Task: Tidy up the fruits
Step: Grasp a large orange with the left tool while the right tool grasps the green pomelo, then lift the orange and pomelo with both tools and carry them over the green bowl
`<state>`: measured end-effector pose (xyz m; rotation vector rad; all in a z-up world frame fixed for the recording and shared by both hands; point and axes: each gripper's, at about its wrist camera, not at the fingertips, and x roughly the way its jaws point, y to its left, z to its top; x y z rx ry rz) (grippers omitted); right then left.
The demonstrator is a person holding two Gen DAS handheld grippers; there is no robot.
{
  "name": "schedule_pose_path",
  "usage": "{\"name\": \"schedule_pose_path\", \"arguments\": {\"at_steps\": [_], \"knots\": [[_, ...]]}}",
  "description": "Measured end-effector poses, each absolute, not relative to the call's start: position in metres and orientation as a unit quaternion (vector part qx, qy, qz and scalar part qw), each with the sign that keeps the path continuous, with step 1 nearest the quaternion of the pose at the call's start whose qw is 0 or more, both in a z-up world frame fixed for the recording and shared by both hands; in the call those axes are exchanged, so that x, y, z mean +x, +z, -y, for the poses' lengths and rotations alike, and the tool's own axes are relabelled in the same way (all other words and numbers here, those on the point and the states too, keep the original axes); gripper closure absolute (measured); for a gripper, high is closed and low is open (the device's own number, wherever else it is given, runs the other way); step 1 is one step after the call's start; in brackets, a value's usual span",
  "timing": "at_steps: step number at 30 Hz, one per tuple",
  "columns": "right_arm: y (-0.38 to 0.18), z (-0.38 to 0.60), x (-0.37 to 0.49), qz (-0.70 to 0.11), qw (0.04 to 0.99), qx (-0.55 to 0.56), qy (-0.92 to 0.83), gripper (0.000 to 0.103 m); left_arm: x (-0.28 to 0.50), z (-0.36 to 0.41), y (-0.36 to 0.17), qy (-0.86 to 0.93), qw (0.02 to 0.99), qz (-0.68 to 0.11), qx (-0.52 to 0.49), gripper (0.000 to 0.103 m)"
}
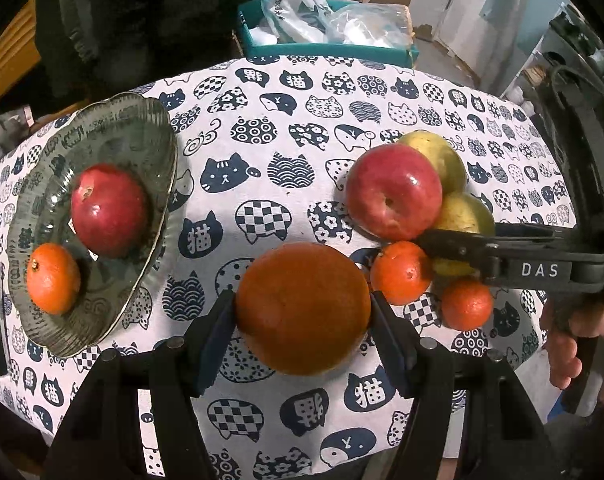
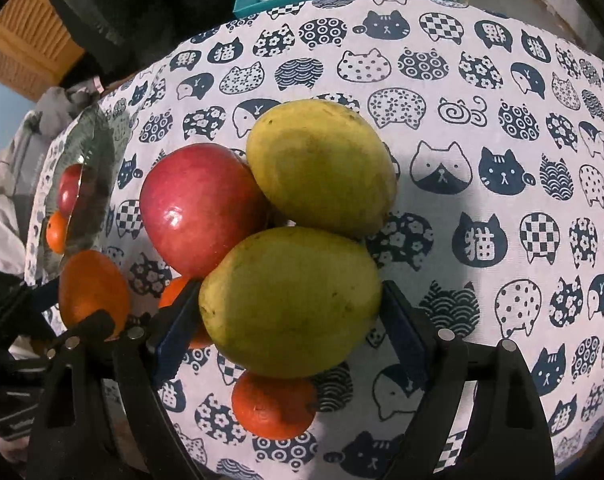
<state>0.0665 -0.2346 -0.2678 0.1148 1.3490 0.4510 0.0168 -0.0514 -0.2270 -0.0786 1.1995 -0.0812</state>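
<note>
Both pictures are bright in the middle and dark at the round edges, where things bend and stretch. The tablecloth (image 2: 481, 92) looks sharp. Small white shiny spots sit on the red apple (image 1: 393, 196). Soft grey shadows fall on the cloth beside the fruit. The upper left corners are dim.

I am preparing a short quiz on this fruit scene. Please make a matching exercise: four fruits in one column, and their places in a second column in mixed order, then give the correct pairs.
Things:
1. large orange
2. nearer mango
3. apple on the plate
4. apple in the pile

Places:
A. on the glass plate, beside a small orange
B. between the left gripper's fingers
C. on the tablecloth, against both mangoes
D. between the right gripper's fingers

Pairs: 1-B, 2-D, 3-A, 4-C
</note>
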Motion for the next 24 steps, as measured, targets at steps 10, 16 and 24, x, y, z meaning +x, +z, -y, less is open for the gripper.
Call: {"name": "schedule_pose_path", "arguments": {"at_steps": [10, 16, 24], "knots": [[-0.240, 0.227, 0.044, -0.557, 0.816, -0.053, 0.149, 0.018, 0.017, 0.049, -0.219, -0.036, 0.831, -0.554, -0.034, 0.036], [-0.217, 0.222, 0.031, -0.508, 0.848, -0.092, 0.121, 0.018, 0.013, 0.048, -0.206, -0.035, 0.842, -0.538, -0.024, 0.036], [-0.185, 0.212, 0.022, -0.460, 0.873, -0.111, 0.123, 0.018, 0.008, 0.042, -0.183, -0.034, 0.854, -0.518, -0.025, 0.036]]}}
